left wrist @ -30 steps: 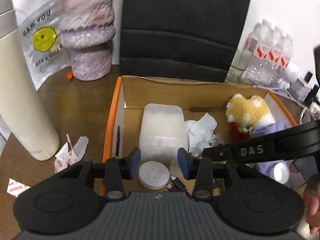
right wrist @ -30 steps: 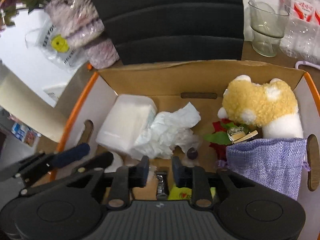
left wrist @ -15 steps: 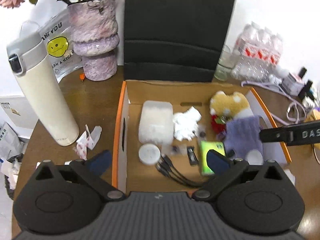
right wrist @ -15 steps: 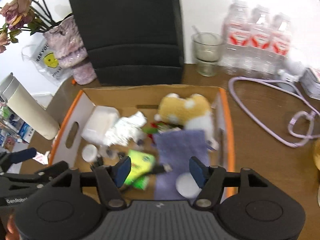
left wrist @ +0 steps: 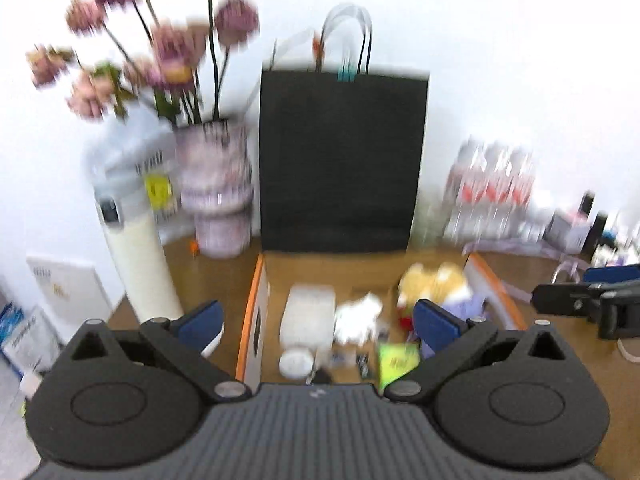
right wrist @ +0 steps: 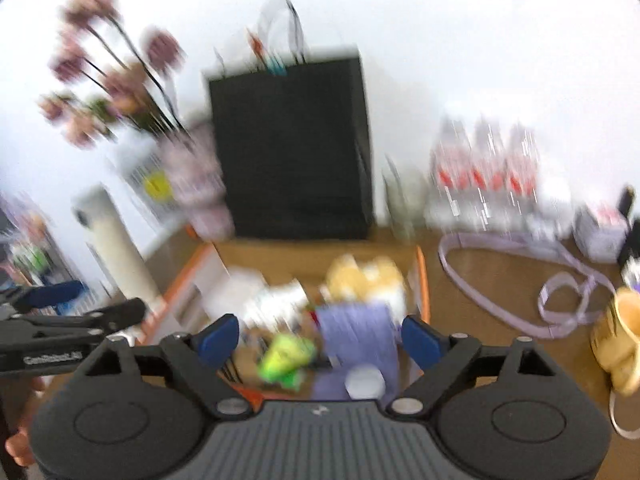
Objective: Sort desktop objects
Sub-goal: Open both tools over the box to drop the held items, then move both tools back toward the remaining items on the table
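While both frames blur, left gripper and right gripper gape wide, empty — above one cardboard box holding one plush toy, one lilac pouch.

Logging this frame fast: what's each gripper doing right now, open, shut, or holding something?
Left gripper: open, holding nothing.
Right gripper: open, holding nothing.

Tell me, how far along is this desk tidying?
Much looks done: the cardboard box already holds a plush toy, crumpled tissue, a green packet and a purple pouch. Nothing is in hand: the left gripper and right gripper are open and empty. A yellow mug and purple cable are outside the box.
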Demonstrator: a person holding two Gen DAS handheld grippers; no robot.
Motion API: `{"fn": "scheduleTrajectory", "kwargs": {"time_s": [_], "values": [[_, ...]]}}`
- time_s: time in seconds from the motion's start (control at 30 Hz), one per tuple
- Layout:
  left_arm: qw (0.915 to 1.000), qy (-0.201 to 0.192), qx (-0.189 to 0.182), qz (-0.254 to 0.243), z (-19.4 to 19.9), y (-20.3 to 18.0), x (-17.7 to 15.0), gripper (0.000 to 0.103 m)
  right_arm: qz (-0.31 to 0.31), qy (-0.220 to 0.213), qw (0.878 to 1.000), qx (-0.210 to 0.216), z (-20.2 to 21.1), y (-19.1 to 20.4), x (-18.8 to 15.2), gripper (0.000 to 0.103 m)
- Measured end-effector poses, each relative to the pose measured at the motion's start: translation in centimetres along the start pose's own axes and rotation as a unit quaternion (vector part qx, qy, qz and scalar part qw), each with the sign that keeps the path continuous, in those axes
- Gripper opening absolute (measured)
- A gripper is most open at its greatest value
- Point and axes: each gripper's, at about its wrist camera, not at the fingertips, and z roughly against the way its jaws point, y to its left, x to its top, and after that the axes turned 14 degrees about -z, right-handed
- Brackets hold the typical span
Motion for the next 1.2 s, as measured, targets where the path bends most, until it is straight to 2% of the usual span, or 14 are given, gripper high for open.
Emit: {"fn": "scheduleTrajectory", "kwargs": {"time_s": [0.07, 0.13, 0.3, 0.4, 0.5, 0.67, 0.87, 0.93, 1.03, 1.1, 1.2], "values": [[0.9997, -0.024, 0.006, 0.008, 1.1, -0.1, 0.1, 0.103, 0.011, -0.032, 0.999, 0.012, 1.0, 0.2, -0.6, 0.090], [0.9995, -0.028, 0.001, 0.016, 1.7, -0.3, 0.2, 0.103, 0.014, -0.047, 0.999, 0.020, 1.7, 0.4, -0.9, 0.090], [0.9997, -0.014, 0.003, 0.017, 2.4, -0.8, -1.0, 0.103, 0.017, -0.043, 0.999, 0.025, 2.3, 0.6, -2.2, 0.091], [0.9999, 0.004, 0.004, 0.008, 2.7, -1.3, -3.1, 0.103, 0.019, -0.035, 0.999, 0.022, 2.2, 0.5, -4.1, 0.091], [0.9996, 0.028, 0.006, -0.008, 3.3, -2.2, -6.4, 0.103, 0.009, -0.021, 1.000, 0.020, 2.4, -0.1, -7.1, 0.091], [0.9989, 0.030, -0.006, -0.035, 6.4, -5.1, -13.8, 0.103, 0.003, -0.026, 1.000, 0.003, 4.4, -1.1, -14.3, 0.091], [0.9960, 0.061, -0.054, -0.036, 10.4, -6.9, -20.9, 0.103, -0.046, 0.019, 0.999, -0.013, 6.6, -3.2, -22.4, 0.091], [0.9946, 0.078, -0.059, -0.033, 10.8, -7.2, -22.5, 0.103, -0.038, 0.027, 0.998, -0.028, 7.2, -3.6, -24.7, 0.091], [0.9917, 0.106, -0.072, -0.017, 10.1, -7.6, -23.3, 0.103, -0.050, 0.021, 0.996, -0.068, 7.4, -3.8, -26.2, 0.090], [0.9919, 0.099, -0.078, -0.011, 9.7, -7.6, -23.0, 0.103, -0.050, 0.015, 0.998, -0.046, 7.6, -3.8, -26.1, 0.090], [0.9930, 0.090, -0.074, -0.017, 8.8, -7.8, -22.3, 0.103, -0.049, -0.009, 0.998, -0.041, 7.8, -4.0, -25.4, 0.089]]}}
